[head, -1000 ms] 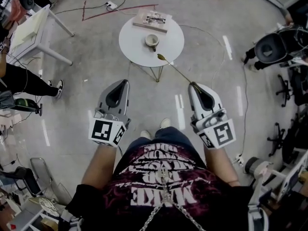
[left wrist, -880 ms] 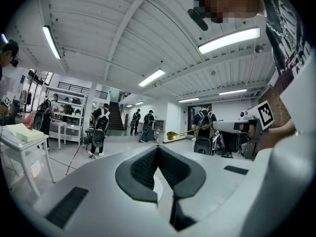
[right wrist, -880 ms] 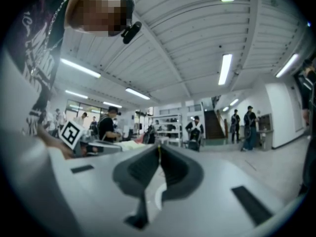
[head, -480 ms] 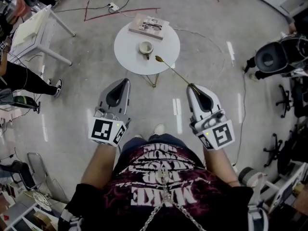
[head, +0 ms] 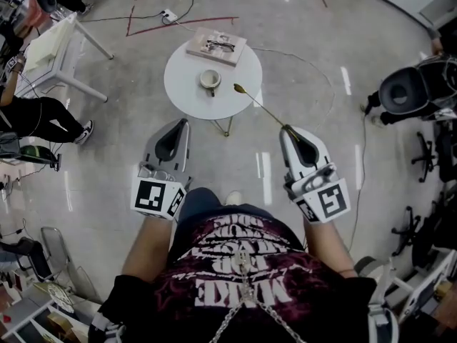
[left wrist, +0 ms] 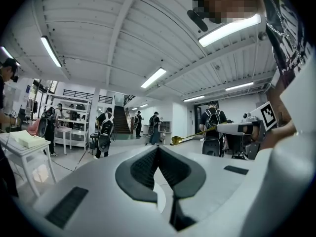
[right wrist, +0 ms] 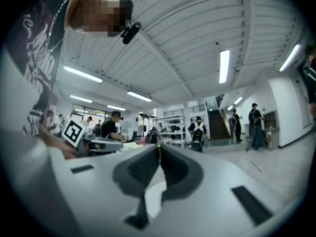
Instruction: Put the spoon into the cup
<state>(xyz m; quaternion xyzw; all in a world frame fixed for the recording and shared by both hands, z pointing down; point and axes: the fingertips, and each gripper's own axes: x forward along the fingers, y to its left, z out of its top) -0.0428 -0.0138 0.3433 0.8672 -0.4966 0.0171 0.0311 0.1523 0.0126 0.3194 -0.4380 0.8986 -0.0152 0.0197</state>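
The right claw (head: 288, 128) is clenched on the handle end of the spoon (head: 263, 108). In the right gripper view the thin handle is seen pinched between the closed jaws. The spoon is held roughly level and is pointed away to the far left. Its gold bowl is seen at the near right edge of the round white tabletop (head: 186, 84). The bowl is kept apart from the cup (head: 210, 80), to the right of it. The cup is stood upright near the middle of the tabletop. A book (head: 235, 54) with glasses (head: 221, 46) laid on it is placed at the far edge. The left claw (head: 183, 123) is clenched on nothing, and its jaws are shown together in the left gripper view. Both claws are held above the floor (head: 107, 120), on the near side of the tabletop.
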